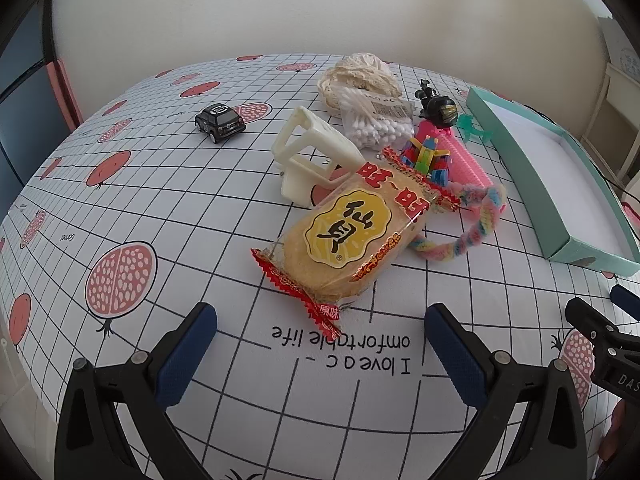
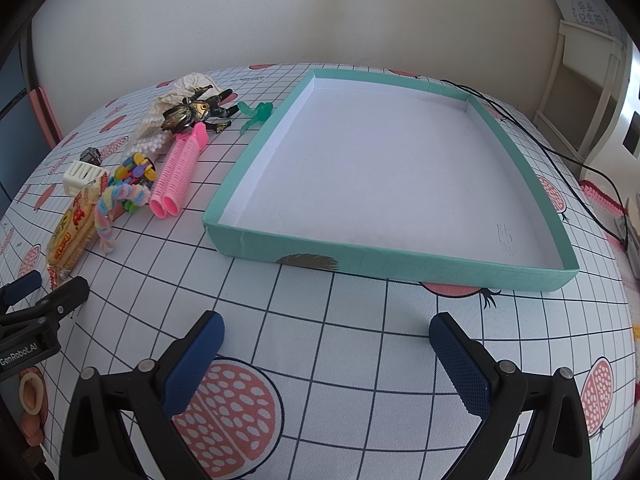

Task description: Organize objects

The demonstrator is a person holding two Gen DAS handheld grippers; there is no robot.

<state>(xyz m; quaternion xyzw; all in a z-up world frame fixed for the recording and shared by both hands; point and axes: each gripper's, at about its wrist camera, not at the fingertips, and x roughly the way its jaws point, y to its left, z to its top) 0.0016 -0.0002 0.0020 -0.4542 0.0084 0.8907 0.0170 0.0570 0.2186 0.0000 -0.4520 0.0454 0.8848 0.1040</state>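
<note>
While both the left gripper (image 1: 320, 336) and right gripper (image 2: 326, 346) hover with fingers spread, grasping nothing, the teal tray (image 2: 400, 268) sits bare beside a toy pile (image 2: 132, 172).

The wide-open left gripper (image 1: 320, 344) hovers over the grid-patterned tablecloth (image 1: 168, 208). At twelve o'clock lies a yellow cellophane-wrapped rice cracker packet (image 1: 348, 236); a small black toy car (image 1: 220, 122) sits at eleven, a shallow teal cardboard tray (image 1: 532, 168) at two.
</note>
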